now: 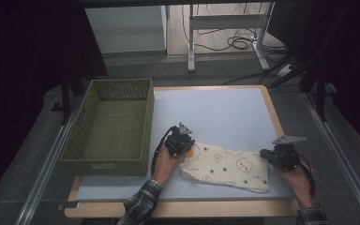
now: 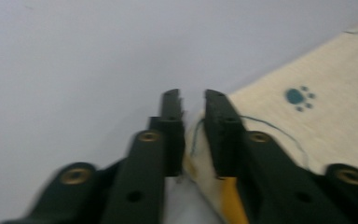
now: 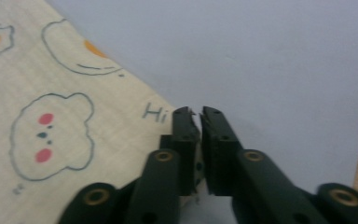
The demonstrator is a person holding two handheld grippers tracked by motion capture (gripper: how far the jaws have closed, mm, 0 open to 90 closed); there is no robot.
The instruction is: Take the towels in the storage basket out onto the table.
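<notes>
A cream cloth (image 1: 227,166) printed with bears and paw marks lies flat on the pale blue table (image 1: 215,112), near its front edge. My left gripper (image 1: 190,149) sits low at the cloth's upper left corner. In the left gripper view its jaws (image 2: 193,95) stand slightly apart, with the edge of the cloth (image 2: 307,121) lying loose in the gap. My right gripper (image 1: 265,154) rests at the cloth's right end. Its jaws (image 3: 196,112) show a thin slit of light, right at the corner of the cloth (image 3: 74,93) by the printed "Hi".
A green woven basket (image 1: 105,168) stands on the table's left side, close to my left hand. The table's wooden rim (image 1: 274,117) runs along the right. Beyond the far edge are metal table legs and cables on the floor.
</notes>
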